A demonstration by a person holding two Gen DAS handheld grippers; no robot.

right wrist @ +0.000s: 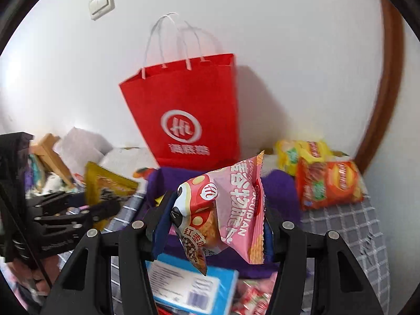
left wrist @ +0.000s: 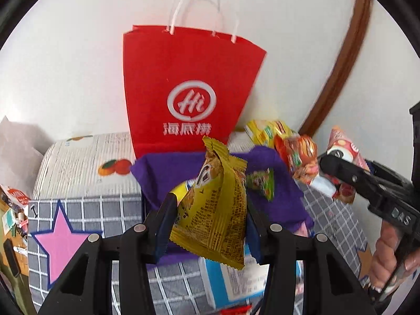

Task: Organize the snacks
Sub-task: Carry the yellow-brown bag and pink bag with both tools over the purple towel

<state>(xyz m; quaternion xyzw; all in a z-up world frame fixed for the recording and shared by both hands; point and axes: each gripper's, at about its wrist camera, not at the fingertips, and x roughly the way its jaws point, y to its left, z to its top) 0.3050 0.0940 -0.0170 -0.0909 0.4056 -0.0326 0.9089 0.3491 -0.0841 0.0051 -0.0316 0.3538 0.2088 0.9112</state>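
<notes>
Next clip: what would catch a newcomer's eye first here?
The red paper bag standing upright against the white wall at the back dominates both views. In front of it, the left hand-held gripper holds up a yellow snack packet, and the right hand-held gripper a pink snack packet.

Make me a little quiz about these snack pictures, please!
1. True or false: the red paper bag stands upright against the wall.
2. What does the left gripper hold? A) yellow snack packet B) blue box C) nothing
3. Fill in: the right gripper is shut on a ____ snack packet.

Key:
1. True.
2. A, the yellow snack packet.
3. Pink.
</notes>
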